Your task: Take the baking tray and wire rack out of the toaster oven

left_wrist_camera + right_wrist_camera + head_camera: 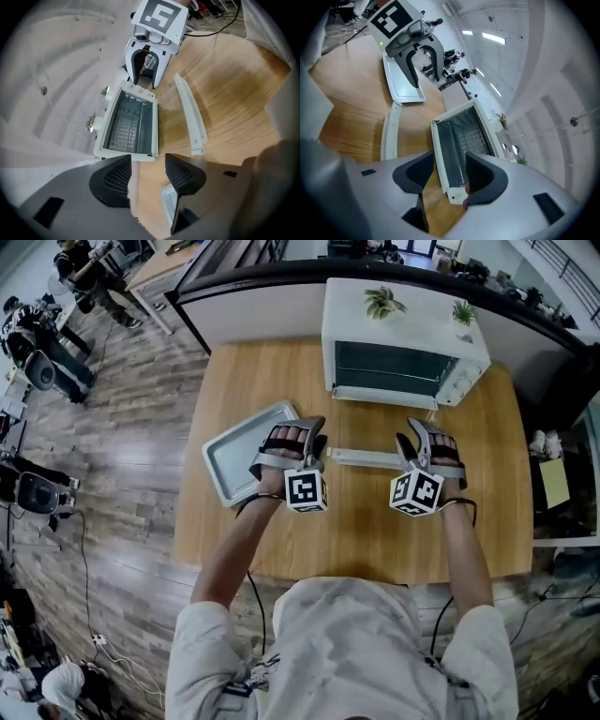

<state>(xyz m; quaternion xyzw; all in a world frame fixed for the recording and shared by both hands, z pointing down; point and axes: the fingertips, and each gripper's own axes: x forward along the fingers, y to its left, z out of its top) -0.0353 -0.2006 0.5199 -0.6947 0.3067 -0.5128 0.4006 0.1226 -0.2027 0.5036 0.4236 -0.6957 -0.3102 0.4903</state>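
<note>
Both hands hovered in front of the toaster oven [403, 334]. My left gripper [147, 176] had its jaws apart with nothing between them, and my right gripper [450, 173] was the same, spread and empty. The baking tray [230, 460] lay on the table [375, 540], in front of the oven and off to its left side, so I judged that half done. Inside the oven I could see a grid, most likely the wire rack [474, 138], not yet out. A long white bar [361, 458] lay across in front of the oven's mouth; whether it was the door's edge or a loose piece I couldn't tell. To do it well, I'd go in level over that bar, pinch the rack's near edge squarely, and pull straight out of the oven without tilting.
</note>
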